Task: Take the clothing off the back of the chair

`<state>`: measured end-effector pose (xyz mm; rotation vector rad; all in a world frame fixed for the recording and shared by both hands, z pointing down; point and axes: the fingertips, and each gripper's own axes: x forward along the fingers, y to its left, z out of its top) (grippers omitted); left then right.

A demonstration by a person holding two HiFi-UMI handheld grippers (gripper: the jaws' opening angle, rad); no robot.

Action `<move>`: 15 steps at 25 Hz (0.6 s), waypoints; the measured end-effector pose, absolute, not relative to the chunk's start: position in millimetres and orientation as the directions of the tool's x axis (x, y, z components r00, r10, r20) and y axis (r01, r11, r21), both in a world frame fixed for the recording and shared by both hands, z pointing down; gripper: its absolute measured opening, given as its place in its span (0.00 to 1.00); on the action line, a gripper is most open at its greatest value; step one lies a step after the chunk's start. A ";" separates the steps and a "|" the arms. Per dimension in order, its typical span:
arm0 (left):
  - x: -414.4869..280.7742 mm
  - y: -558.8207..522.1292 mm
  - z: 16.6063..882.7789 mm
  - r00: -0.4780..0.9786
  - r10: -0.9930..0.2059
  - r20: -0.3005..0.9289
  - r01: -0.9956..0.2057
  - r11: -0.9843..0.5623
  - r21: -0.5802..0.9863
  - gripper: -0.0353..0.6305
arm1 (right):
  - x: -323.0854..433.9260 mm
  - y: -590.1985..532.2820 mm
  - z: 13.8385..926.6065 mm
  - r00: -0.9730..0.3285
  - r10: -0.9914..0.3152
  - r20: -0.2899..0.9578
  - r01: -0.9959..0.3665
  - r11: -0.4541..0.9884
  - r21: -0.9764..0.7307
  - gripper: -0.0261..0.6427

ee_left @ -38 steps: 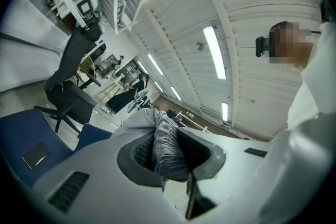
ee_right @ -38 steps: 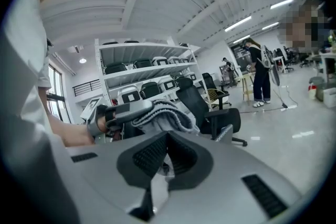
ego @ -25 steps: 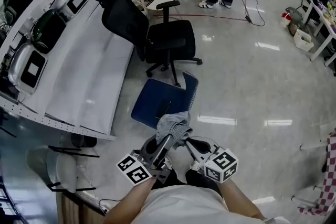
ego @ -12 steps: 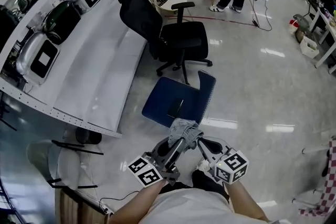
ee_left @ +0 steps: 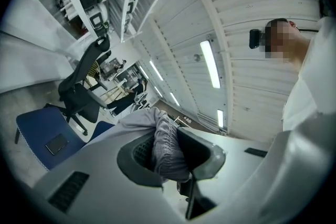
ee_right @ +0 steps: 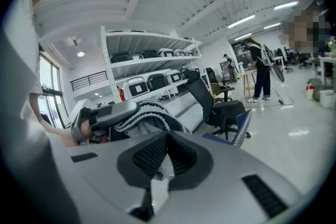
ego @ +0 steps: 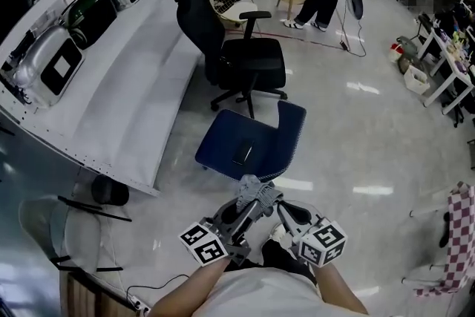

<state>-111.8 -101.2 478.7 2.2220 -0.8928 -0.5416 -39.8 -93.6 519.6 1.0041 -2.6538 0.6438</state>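
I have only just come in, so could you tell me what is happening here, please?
A person holds a gripper in each hand, with a grey garment bunched between them. The left gripper is shut on it, and the right gripper appears to pinch it too. The garment is clear of the blue chair, which stands on the floor just ahead.

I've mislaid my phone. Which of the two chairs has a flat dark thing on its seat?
The blue chair: a flat dark slab lies on its seat. The black office chair beyond it, the one with armrests, shows none.
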 end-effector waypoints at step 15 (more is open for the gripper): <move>-132.9 -67.3 482.1 0.705 -0.685 -0.183 -0.363 -0.570 0.737 0.18 | -58.9 -48.0 511.2 -0.651 -0.624 0.431 -0.747 0.628 -0.219 0.06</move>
